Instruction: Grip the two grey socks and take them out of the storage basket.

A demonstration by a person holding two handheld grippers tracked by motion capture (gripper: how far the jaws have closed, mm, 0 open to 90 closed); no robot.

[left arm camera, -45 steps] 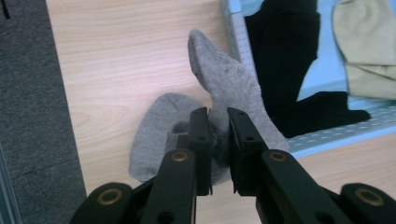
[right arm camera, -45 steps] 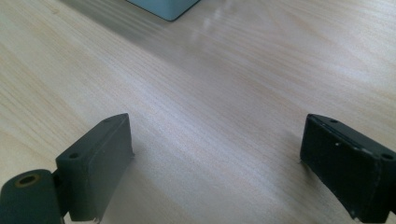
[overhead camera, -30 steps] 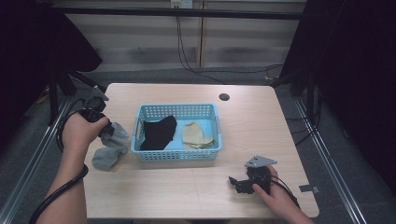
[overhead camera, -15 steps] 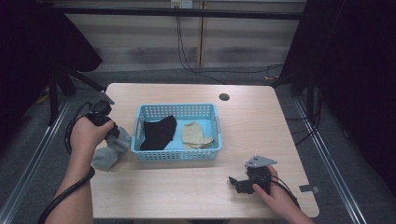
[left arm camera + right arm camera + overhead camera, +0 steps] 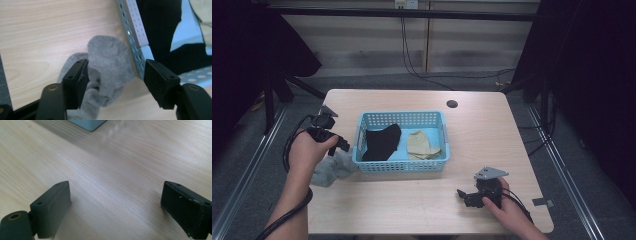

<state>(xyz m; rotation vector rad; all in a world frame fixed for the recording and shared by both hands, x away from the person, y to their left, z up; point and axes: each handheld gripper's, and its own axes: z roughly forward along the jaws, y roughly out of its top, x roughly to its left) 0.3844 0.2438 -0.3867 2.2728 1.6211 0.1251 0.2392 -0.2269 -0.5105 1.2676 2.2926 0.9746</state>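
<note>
Sorting of socks into the blue basket (image 5: 402,165) is judged to be the work in hand, with the release step just reached. At the left of the high view, the left gripper (image 5: 343,145) is held low over a grey sock (image 5: 332,167), which lies crumpled on the table (image 5: 412,200) just outside the basket's left wall and seems to touch it, though the hand hides part of the contact. In the left gripper view, the jaws have just been opening and stand fairly wide; the sock lies between them, brushing one pad while the other stands clear, so nothing is gripped. In the middle of the frame, a black sock (image 5: 382,141) and a beige sock (image 5: 422,145) are seen lying inside the basket. At the lower right, the right gripper (image 5: 467,197) is rested near the table's front edge, well apart from the basket, its jaws spread wide over bare wood with nothing between them. For the next move, the grey sock would probably have to be pinched again at a thicker fold, lifted above the rim and carried rightward before being let go inside.
</note>
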